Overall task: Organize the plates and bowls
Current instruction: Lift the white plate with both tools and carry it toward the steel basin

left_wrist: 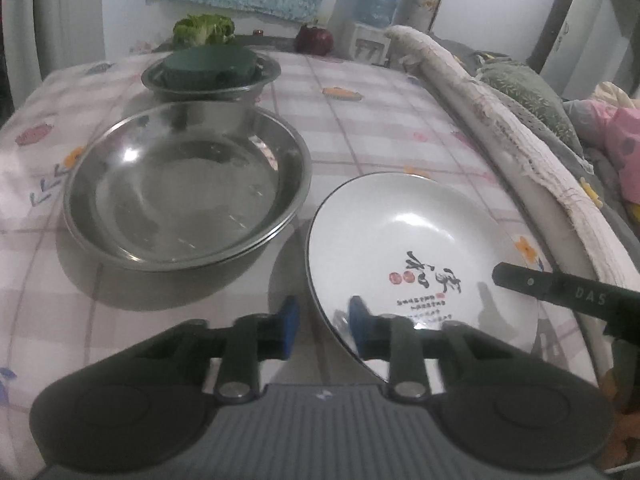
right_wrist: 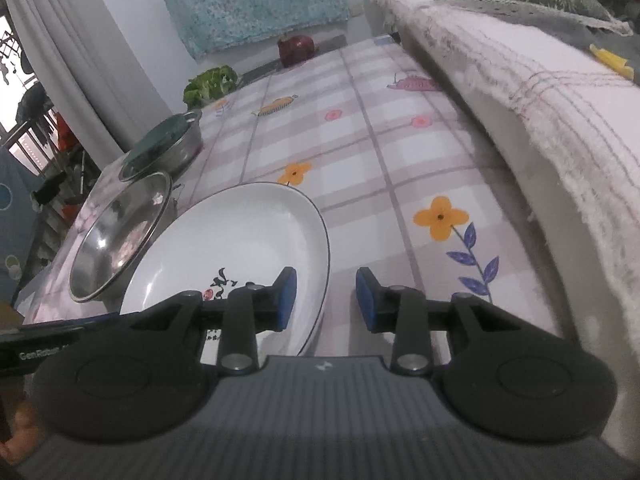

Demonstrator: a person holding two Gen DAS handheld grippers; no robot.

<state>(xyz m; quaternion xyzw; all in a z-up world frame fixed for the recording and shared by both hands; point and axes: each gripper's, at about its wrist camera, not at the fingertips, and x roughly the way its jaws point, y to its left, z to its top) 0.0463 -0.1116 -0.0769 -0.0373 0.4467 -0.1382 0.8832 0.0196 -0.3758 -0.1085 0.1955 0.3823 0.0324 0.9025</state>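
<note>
A white plate [left_wrist: 416, 236] with black calligraphy sits on the checked tablecloth; it also shows in the right wrist view [right_wrist: 240, 240]. My left gripper [left_wrist: 324, 332] is open and straddles the plate's near left rim. My right gripper [right_wrist: 326, 300] is open and straddles the plate's right rim; its finger [left_wrist: 560, 290] shows in the left wrist view. A large steel basin [left_wrist: 184, 188] stands left of the plate, also seen in the right wrist view [right_wrist: 116, 236]. Behind it a smaller steel bowl [left_wrist: 210, 74] holds a dark green bowl [left_wrist: 210, 62].
A cloth-draped sofa edge [left_wrist: 500, 120] runs along the table's right side, close to the plate; it also shows in the right wrist view [right_wrist: 540, 100]. A green lettuce [left_wrist: 204, 29] and a dark red vegetable [left_wrist: 314, 39] lie at the table's far edge.
</note>
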